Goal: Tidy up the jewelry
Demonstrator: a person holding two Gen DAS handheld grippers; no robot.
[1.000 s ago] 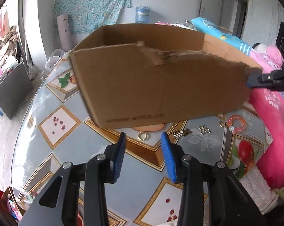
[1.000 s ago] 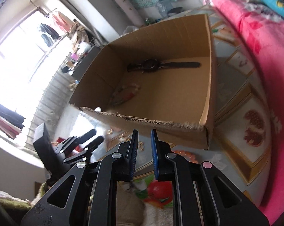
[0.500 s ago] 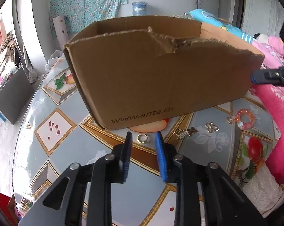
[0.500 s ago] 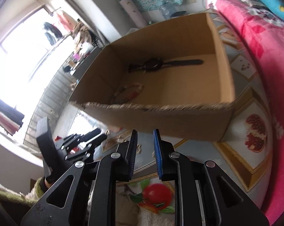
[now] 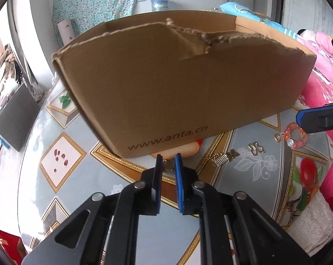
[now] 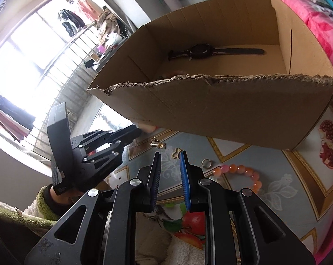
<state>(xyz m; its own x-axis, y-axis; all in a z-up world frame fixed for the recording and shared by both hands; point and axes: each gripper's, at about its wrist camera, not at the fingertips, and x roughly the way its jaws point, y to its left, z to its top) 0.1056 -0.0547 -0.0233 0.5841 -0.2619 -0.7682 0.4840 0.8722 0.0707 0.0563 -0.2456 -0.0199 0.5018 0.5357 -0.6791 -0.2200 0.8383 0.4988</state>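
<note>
**Jaws close over a gold ring at the foot of the jewelry box**

On the patterned counter (image 5: 62, 203), the left gripper (image 5: 168, 165) stands tipped down over a small gold ring (image 5: 167, 166) lying just in front of the cardboard box (image 5: 177, 84); its jaws are closing with the ring between them, though whether the pads already press on it cannot be told. The right gripper (image 6: 170, 165), jaws nearly together and holding nothing, hangs over the loose pieces farther along the box's front wall: a butterfly charm (image 6: 177, 152), a silver ring (image 6: 205, 163), a pink bead bracelet (image 6: 241, 174) and a gold clasp piece (image 6: 156, 143). A black watch (image 6: 210, 52) already lies in the box, against its far wall.

The ring looks light, hard and slick, and lies flat, so it will likely skid or flip if nipped off-centre; a squeeze across its outer rim, pads low to the counter, seems safest. The bracelet is probably strung on elastic and will sag, so pinching one bead or the cord should serve.
</note>
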